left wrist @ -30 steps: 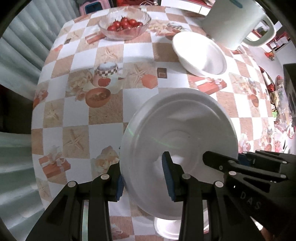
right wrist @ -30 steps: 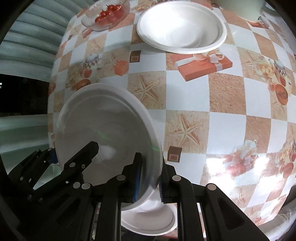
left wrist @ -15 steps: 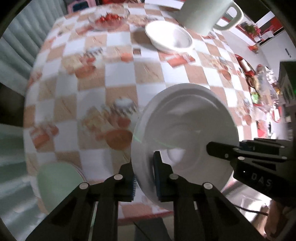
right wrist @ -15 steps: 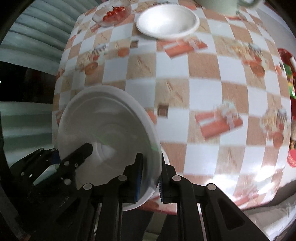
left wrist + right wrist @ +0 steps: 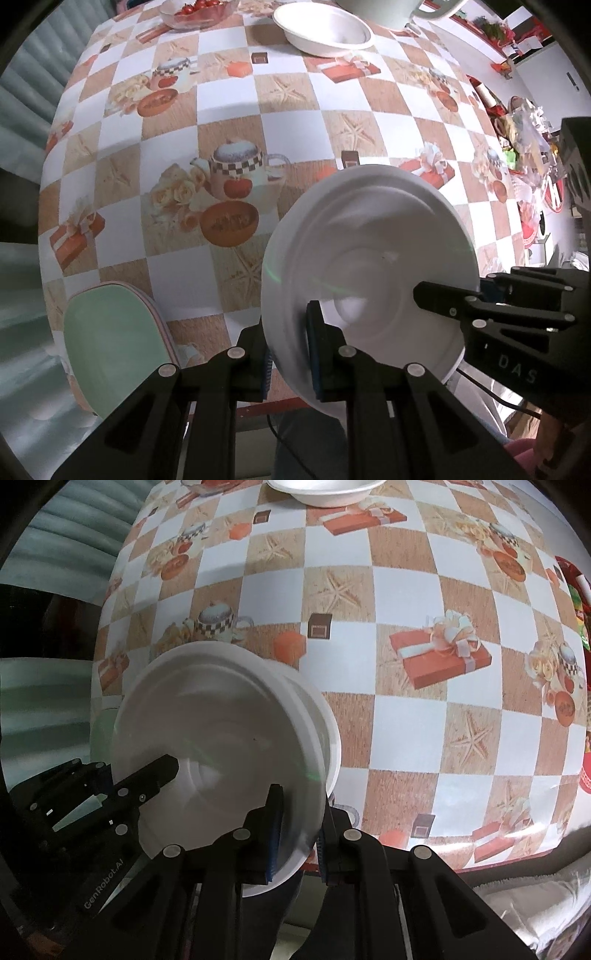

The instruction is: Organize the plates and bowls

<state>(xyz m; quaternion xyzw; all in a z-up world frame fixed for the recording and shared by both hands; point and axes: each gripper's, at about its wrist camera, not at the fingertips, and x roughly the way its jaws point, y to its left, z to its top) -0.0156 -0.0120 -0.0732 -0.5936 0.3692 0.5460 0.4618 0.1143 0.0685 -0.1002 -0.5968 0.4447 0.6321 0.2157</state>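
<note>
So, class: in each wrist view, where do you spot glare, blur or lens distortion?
Left wrist view: fisheye bends the checked tablecloth into a dome; a green flare streak sits on the held white bowl; the bowl's near rim is smeared. Right wrist view: same bulging checks, glare washes out the tablecloth's lower right, dark vignette in the corners, and the bowl's rim by the right gripper is blurred.

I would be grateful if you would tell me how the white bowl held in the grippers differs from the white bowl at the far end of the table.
The held white bowl is lifted off the table and tilted, its rim pinched by the left gripper and the right gripper. The far white bowl rests upright on the checked tablecloth, with nothing touching it. Both look plain white, round and empty.
</note>
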